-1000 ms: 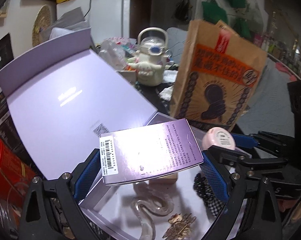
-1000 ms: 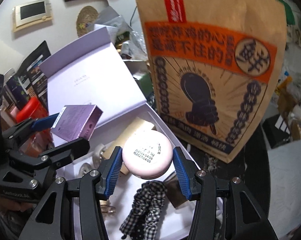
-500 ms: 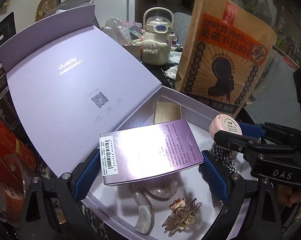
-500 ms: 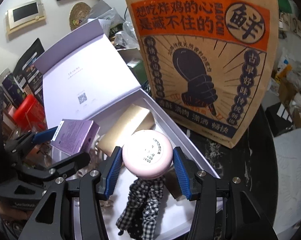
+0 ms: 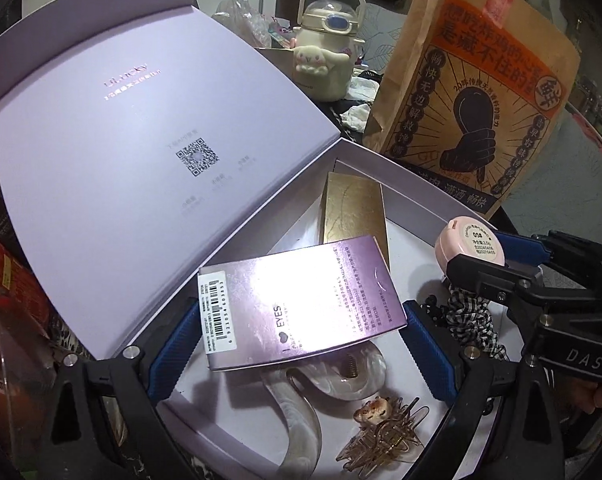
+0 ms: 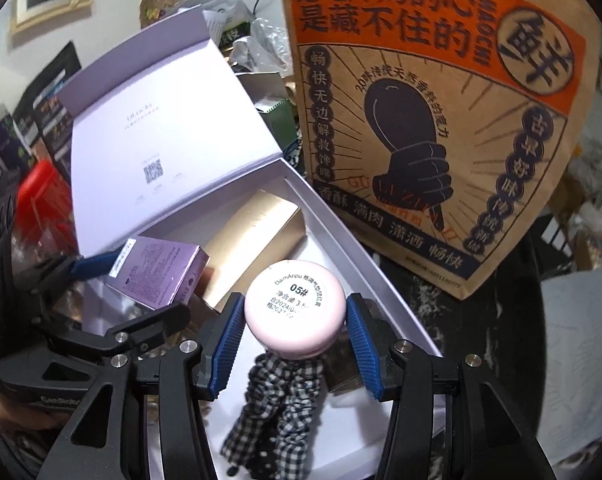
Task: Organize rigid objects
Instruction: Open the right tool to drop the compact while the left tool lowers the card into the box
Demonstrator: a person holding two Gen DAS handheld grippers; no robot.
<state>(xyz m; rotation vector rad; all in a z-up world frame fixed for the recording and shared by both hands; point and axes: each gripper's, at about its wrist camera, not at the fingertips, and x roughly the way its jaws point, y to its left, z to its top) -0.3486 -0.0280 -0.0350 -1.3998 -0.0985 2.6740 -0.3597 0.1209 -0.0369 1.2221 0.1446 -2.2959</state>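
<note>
Left tool [image 5: 301,344]: clamps purple eyeshadow carton [image 5: 301,300] flat above open gift box [image 5: 401,184] | Right tool [image 6: 295,344]: grips pink compact [image 6: 295,316] by its rim, poised for packing inside.

A dark, black-patterned tabletop [image 6: 501,320] is seen under everything. An open lavender cardboard box [image 5: 413,194] with a white interior is set on it, its hinged lid [image 5: 141,152] tilted back to the left. Just beside the box's far right wall a tall brown kraft paper bag [image 6: 421,128] with an orange band and a black fist print is stood upright, and farther back, to the left of the bag, a cream cartoon-dog water bottle [image 5: 325,60] with a carry handle is placed amid crumpled white scraps [image 5: 355,114].
</note>
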